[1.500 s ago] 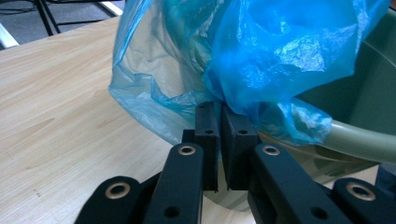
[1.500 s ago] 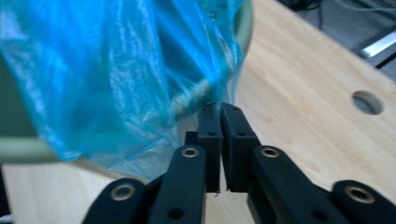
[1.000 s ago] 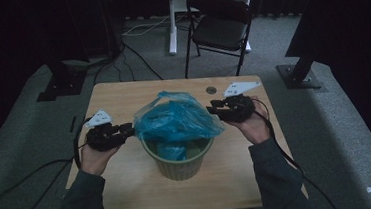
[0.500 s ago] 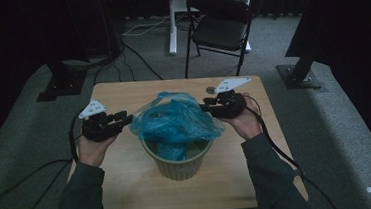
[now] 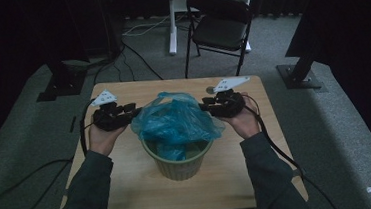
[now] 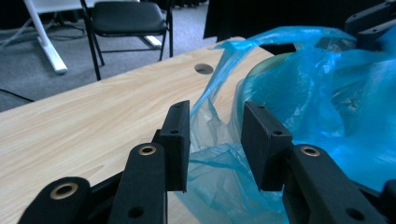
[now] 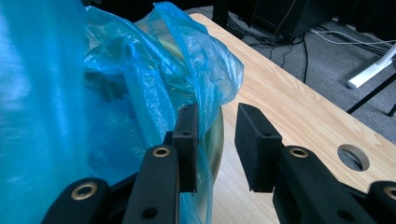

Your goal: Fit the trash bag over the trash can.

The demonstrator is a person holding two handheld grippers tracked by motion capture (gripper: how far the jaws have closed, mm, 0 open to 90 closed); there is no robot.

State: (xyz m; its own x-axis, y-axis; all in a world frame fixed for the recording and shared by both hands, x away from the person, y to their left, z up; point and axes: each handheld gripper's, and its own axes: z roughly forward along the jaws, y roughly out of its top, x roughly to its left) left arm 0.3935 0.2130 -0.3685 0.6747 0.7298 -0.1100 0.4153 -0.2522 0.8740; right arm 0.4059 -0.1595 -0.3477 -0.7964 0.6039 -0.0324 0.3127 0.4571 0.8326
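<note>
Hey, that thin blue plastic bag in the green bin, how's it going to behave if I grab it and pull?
The thin blue plastic bag looks floppy: it is crumpled and folds loosely over the round green bin, so it will probably sag instead of holding shape. Its glossy, see-through film suggests it is light and may slip between flat pads. The bin looks small, so a hard tug might tip it.

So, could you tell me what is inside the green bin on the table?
A crumpled blue plastic bag fills the green bin and billows above its rim. Whatever lies beneath the bag is covered.
</note>
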